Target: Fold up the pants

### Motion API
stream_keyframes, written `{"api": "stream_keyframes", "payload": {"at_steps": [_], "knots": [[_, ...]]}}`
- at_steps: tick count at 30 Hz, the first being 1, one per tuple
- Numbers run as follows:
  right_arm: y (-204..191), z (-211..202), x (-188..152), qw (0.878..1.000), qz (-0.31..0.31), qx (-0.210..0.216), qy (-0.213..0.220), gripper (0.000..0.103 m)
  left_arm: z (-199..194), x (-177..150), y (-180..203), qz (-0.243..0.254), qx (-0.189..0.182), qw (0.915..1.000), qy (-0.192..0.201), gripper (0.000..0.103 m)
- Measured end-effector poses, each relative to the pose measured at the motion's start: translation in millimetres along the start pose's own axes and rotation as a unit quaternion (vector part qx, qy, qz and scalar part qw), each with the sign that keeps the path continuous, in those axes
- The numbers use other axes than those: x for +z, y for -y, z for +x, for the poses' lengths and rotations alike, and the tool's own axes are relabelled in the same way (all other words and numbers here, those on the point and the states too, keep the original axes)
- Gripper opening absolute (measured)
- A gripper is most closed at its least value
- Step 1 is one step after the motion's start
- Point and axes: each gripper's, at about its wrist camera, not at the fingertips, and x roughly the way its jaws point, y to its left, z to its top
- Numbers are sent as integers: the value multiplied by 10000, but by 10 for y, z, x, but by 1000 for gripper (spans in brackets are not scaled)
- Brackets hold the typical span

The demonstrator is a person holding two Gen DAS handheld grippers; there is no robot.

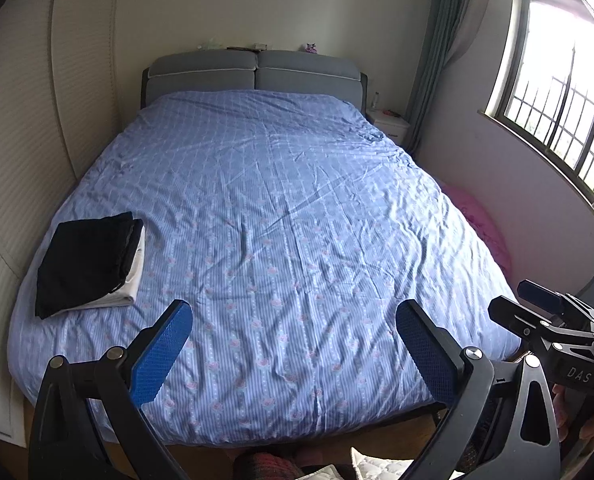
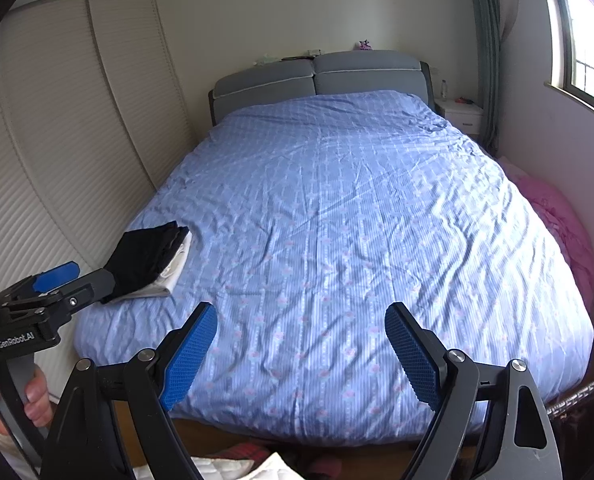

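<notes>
The folded pants point(image 1: 87, 262) lie on a folded cloth point(image 1: 131, 280) at the near left corner of the bed point(image 1: 281, 208), well apart from the headboard point(image 1: 253, 74) at the far end. A wardrobe point(image 2: 69, 120) stands left of the bed; a nightstand point(image 1: 389, 122) sits at its far right, below the curtain point(image 1: 437, 40), with the window point(image 1: 569, 92) on the right wall.
</notes>
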Motion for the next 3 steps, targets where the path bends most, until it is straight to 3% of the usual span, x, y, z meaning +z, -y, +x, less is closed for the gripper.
{"api": "stream_keyframes", "payload": {"at_steps": [3], "knots": [[5, 9, -7, 10000, 22, -22, -14, 87, 7, 6, -3, 1, 40, 10000, -2, 103]]}}
